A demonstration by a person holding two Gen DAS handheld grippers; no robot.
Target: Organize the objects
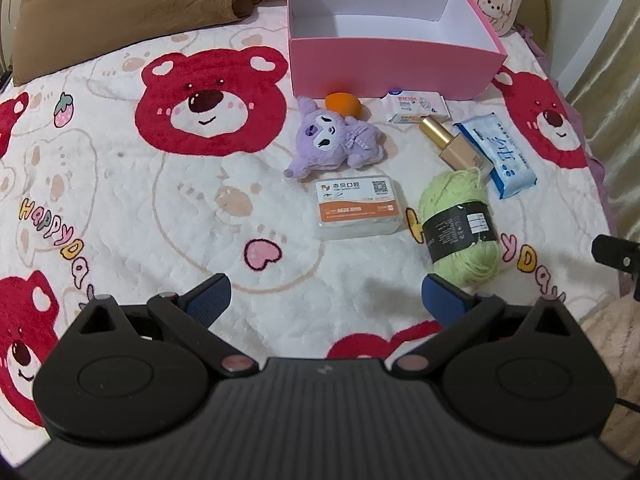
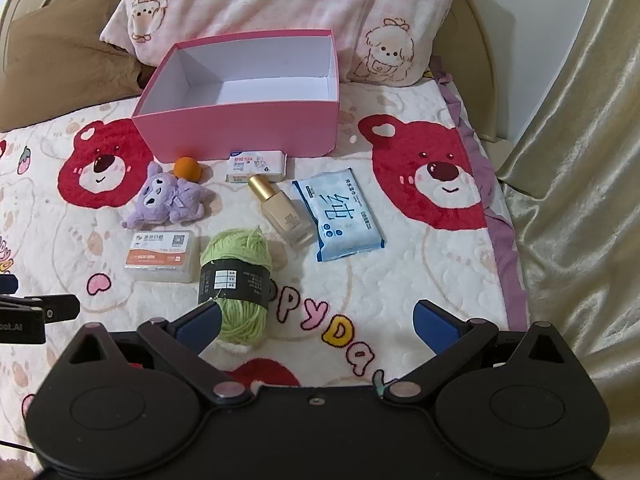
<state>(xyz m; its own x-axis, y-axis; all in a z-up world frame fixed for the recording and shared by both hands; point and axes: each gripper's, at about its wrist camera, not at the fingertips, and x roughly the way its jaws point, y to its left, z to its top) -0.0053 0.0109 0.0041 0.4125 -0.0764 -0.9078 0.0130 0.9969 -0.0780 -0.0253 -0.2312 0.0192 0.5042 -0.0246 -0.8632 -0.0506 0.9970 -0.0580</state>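
An open, empty pink box [image 1: 392, 60] [image 2: 240, 136] stands at the back of the bed. In front of it lie a purple plush [image 1: 336, 140] [image 2: 168, 200], an orange ball [image 1: 343, 105] [image 2: 187, 169], a small tissue pack [image 1: 416, 107] [image 2: 256, 165], a gold-capped bottle [image 1: 452, 146] [image 2: 284, 216], a blue wipes pack [image 1: 500, 156] [image 2: 338, 214], a clear floss box [image 1: 358, 206] [image 2: 162, 256] and a green yarn ball [image 1: 464, 224] [image 2: 236, 280]. My left gripper [image 1: 326, 298] is open and empty, short of the floss box. My right gripper [image 2: 316, 322] is open and empty, its left finger beside the yarn.
The bed is covered by a white blanket with red bears [image 1: 120, 208] [image 2: 420, 280]. Pillows [image 2: 280, 12] and a brown cushion [image 1: 112, 12] lie behind the box. A gold curtain [image 2: 580, 200] hangs on the right past the bed's edge.
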